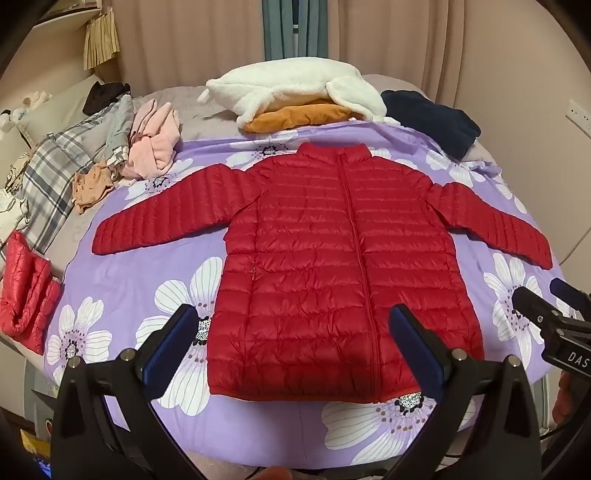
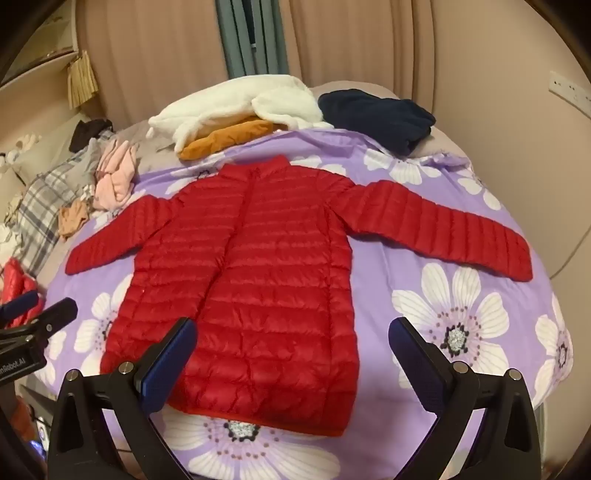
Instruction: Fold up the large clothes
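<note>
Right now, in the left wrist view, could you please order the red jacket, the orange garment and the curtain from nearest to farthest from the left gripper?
From the left gripper, open above the hem:
1. Red jacket, spread flat directly ahead on the purple floral sheet.
2. Orange garment, beyond the collar, under the white fleece.
3. Curtain, behind the bed.

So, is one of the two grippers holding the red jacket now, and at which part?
Nothing is held. The left gripper and the right gripper both hang open above the hem of the red jacket, which lies flat and unfolded.
</note>
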{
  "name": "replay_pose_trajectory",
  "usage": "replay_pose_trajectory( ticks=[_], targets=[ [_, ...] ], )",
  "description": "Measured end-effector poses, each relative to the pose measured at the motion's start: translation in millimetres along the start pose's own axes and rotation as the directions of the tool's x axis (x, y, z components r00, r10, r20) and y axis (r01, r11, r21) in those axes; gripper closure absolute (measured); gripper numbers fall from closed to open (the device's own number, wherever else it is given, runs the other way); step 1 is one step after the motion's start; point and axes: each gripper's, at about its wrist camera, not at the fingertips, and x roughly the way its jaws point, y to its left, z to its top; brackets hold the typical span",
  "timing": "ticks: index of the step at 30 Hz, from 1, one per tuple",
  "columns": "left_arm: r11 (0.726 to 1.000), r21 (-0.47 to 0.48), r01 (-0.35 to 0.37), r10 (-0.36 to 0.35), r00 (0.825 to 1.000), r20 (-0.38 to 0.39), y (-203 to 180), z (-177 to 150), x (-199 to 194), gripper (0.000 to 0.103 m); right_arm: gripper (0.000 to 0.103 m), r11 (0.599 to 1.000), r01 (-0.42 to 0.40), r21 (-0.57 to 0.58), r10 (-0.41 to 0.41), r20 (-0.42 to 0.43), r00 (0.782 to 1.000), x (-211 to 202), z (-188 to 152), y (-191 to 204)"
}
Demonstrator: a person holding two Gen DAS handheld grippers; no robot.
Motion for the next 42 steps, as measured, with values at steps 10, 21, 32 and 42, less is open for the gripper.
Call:
replay_pose_trajectory(
  ticks=[10, 21, 32, 42],
  targets=[
    [1.000, 0.003, 0.017, -0.017, 1.000, -0.017, -4, 3, -6, 0.000, 0.001, 1.000, -0.006, -0.009, 0.007, 0.018, 1.000, -3, 4, 11],
    [1.000, 0.013, 0.021, -0.021, 1.000, -0.003, -5, 0, -10, 0.000, 0.001, 1.000, -0.006, -0.010, 0.006, 0.012, 1.000, -6, 0, 5],
    [1.000, 0.012, 0.021, -0.021, 1.000, 0.001, -4, -2, -10, 0.000, 0.001, 1.000, -0.012, -0.008, 0.012, 0.015, 1.000, -8, -1, 5],
    [1.000, 0.019, 0.024, -0.024, 1.000, -0.004, -3, -1, -13, 0.000, 0.001, 1.000, -0.011, -0.007, 0.012, 0.014, 1.000, -8, -1, 5]
  ],
)
